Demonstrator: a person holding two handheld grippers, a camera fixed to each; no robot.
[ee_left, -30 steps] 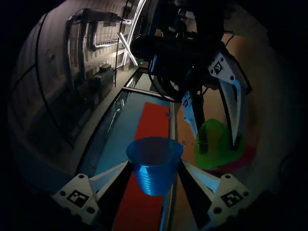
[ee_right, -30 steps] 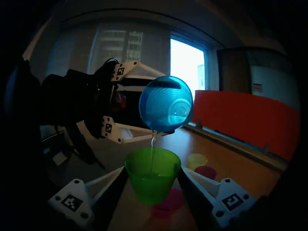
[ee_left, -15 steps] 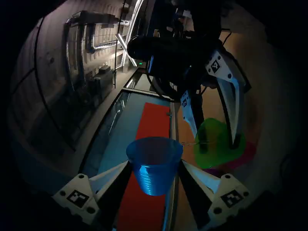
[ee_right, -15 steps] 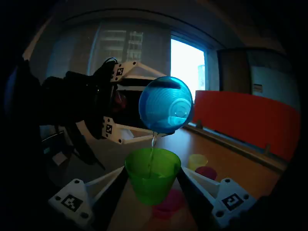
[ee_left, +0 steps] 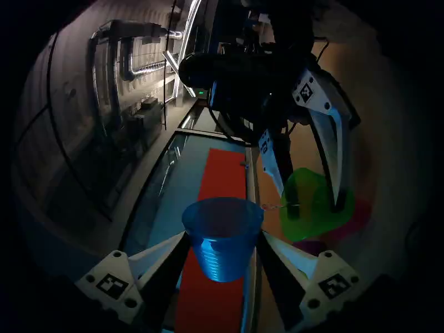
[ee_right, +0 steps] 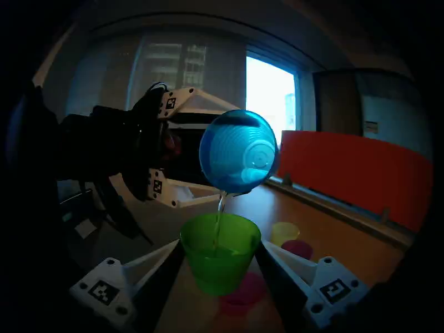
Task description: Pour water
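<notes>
The blue cup [ee_left: 223,252] was pinched between the 2 fingers of the left hand-held gripper [ee_left: 222,237]. In the right gripper view it was seen tipped on its side, mouth turned towards the camera, just above the right hand-held gripper [ee_right: 220,245]. A thin stream of water [ee_right: 220,208] was seen running from its lower rim into the green cup [ee_right: 219,269], which was clamped upright between the right hand-held gripper's 2 fingers, with some water in it. Just beneath that gripper a pink cup [ee_right: 244,294] was seen on the counter [ee_right: 338,236]. Ahead of the gripper and to its right, a yellow cup [ee_right: 284,230] and a dark red cup [ee_right: 297,247] were set just beside each other.
</notes>
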